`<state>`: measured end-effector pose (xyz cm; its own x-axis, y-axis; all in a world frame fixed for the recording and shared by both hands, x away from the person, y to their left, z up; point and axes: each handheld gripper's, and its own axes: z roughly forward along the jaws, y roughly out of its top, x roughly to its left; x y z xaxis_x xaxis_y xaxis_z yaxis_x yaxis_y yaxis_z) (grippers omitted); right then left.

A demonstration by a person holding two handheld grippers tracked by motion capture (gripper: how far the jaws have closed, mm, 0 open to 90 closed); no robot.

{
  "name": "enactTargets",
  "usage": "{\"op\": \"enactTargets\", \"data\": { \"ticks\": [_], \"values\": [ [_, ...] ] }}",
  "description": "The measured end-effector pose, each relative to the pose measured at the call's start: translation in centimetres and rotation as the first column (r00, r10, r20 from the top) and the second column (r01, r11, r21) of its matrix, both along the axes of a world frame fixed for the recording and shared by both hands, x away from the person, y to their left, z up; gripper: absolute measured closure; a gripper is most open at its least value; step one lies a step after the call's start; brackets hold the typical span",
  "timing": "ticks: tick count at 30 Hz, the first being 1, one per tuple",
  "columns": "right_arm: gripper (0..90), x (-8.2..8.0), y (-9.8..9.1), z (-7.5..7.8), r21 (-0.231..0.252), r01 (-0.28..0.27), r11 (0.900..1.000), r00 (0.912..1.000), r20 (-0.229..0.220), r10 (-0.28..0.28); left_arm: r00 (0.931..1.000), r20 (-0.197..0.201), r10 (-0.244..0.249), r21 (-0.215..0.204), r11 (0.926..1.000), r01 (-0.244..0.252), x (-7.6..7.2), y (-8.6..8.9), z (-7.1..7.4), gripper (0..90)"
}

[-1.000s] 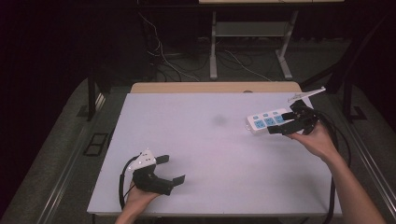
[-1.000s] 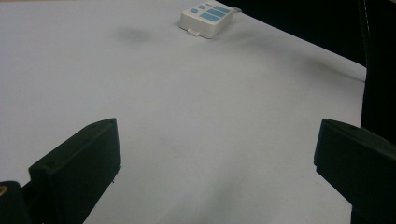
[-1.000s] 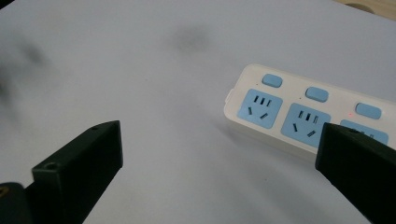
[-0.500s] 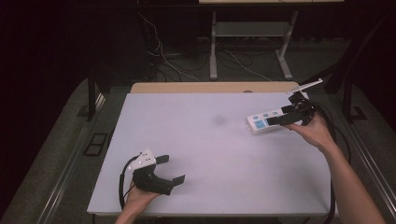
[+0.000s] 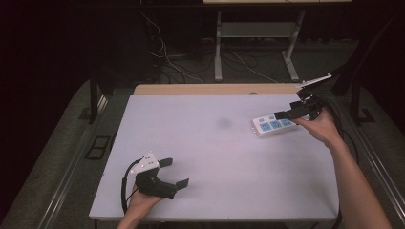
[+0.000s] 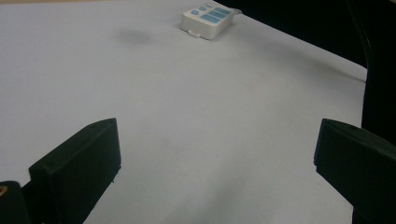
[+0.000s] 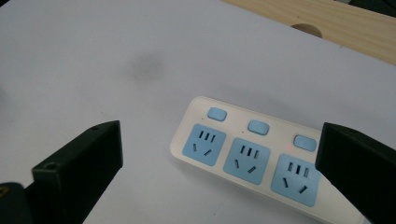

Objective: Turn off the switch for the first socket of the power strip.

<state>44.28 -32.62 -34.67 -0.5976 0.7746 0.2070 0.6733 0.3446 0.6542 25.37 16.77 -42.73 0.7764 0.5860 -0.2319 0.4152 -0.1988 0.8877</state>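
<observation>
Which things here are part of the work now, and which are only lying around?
In the work:
- power strip
- right gripper, open, above the strip's far end

Lying about:
- left gripper, open, resting near the table's front edge
- dark smudge on the table

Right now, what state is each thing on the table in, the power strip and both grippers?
power strip: lying flat on the table, sockets up, nothing plugged into the sockets in view, not gripped.
right gripper: jaws open, above the strip's far end.
left gripper: jaws open, empty, near the table's front edge.
table: bare white top, one faint dark smudge.
</observation>
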Motion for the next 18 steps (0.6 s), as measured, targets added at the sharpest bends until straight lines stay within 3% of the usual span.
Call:
{"op": "enactTargets", "data": {
  "ticks": [10,13,18],
  "values": [
    [0.7,1.4,-0.7,-0.3,-0.013,0.04,0.9991,0.999,-0.018,-0.04,1.0,0.0,-0.001,0.0,1.0,0.001,0.0,0.0,0.0,0.0],
    [15.4,1.7,-0.8,-0.2,0.007,0.042,0.9991,0.9991,-0.006,-0.042,1.0,0.001,0.0,0.0,1.0,0.0,0.0,0.0,0.0,0.0],
    [30.8,1.9,-1.1,-0.2,0.016,0.064,0.9979,0.9977,0.021,-0.064,1.0,0.003,-0.001,-0.003,1.0,0.001,0.0,0.0,0.0,0.0]
  ]
}}
